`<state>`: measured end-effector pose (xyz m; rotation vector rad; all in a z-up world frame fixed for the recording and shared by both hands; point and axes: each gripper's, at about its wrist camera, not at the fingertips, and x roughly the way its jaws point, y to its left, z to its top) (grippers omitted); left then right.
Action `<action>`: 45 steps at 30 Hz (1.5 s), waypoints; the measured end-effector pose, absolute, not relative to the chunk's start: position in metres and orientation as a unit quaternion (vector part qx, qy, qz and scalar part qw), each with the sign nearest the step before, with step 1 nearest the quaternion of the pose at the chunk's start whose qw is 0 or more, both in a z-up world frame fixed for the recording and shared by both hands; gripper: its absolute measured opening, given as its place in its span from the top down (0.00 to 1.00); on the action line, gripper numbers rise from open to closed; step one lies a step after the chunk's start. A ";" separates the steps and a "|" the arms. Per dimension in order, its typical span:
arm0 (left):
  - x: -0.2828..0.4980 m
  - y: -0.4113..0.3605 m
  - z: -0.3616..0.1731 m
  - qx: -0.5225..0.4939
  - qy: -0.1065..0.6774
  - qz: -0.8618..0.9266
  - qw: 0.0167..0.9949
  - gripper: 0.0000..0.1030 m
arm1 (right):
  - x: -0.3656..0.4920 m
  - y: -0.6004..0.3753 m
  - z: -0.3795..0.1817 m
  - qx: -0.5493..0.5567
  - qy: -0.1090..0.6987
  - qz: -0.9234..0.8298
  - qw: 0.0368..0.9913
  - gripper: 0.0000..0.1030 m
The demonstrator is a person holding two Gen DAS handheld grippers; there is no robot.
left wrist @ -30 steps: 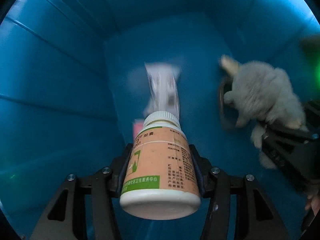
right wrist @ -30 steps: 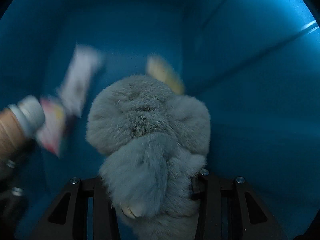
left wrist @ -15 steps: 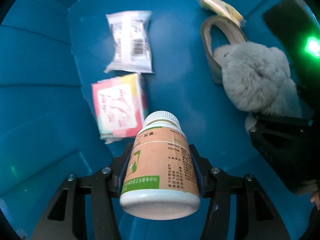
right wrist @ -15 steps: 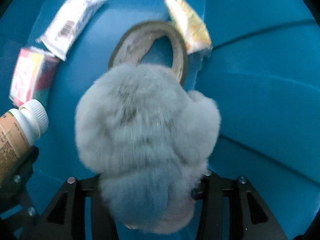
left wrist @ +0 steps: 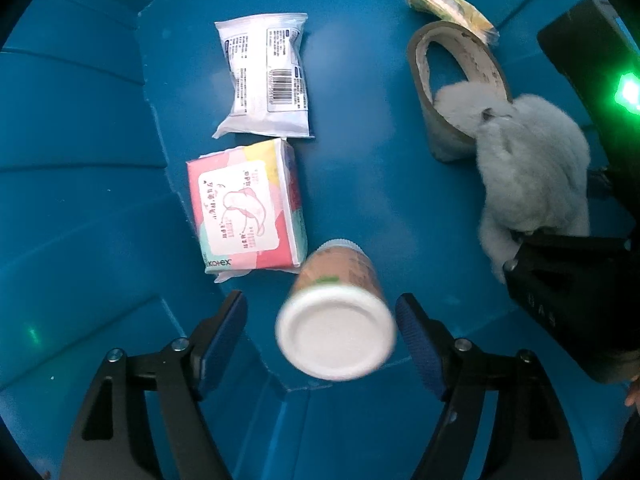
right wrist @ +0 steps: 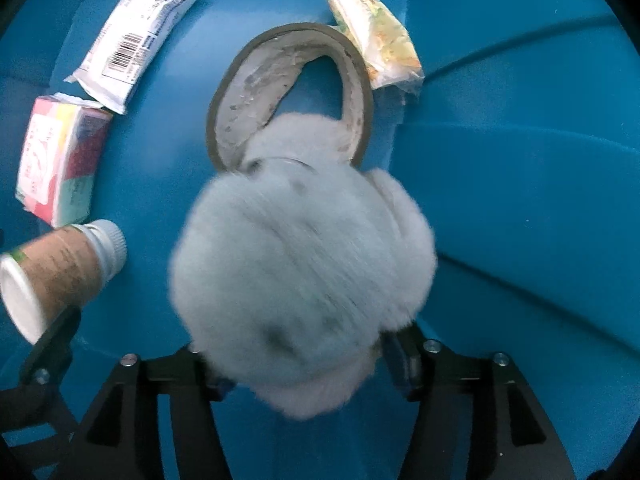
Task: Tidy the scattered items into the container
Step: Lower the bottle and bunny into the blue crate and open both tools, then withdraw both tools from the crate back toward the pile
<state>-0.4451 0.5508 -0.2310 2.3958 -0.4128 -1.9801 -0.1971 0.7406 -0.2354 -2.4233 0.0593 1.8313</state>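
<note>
Container: the deep blue plastic bin is filling both wrist views, its ribbed walls curving around a flat floor.
Earmuffs: the grey fluffy earmuffs with a tan headband are sitting at the centre of the right wrist view, the band arching toward the top, fur blurred; in the left wrist view they are lying at the right edge.
Right gripper: the black right gripper is opening, its fingers apart either side of the fur (whether the pads are touching it, I cannot tell).
Left gripper: the black left gripper with blue pads is opening, fingers wide apart and clear of the bottle.
Bottle: the orange-labelled white plastic pill bottle is showing blurred between the open fingers, cap pointing down toward the floor.
Tissue pack: the pink and pastel soft pack is lying on the floor at centre left, just beside the bottle's cap.
White packet: the white sealed pouch with a barcode is lying above the tissue pack, its edge touching it.
Yellow packet: the small yellow-green wrapped packet is lying at upper right, against the headband.
</note>
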 end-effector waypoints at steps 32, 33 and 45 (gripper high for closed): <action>-0.361 0.522 -0.050 0.620 -0.114 -0.771 -0.095 0.22 | -0.095 0.738 -0.023 -0.652 0.072 0.749 0.097 0.15; -0.357 0.522 -0.046 0.613 -0.115 -0.776 -0.094 0.22 | -0.090 0.736 -0.020 -0.647 0.069 0.753 0.100 0.15; -0.302 0.507 0.002 0.559 -0.099 -0.818 -0.090 0.22 | -0.052 0.692 0.031 -0.591 0.042 0.800 0.095 0.14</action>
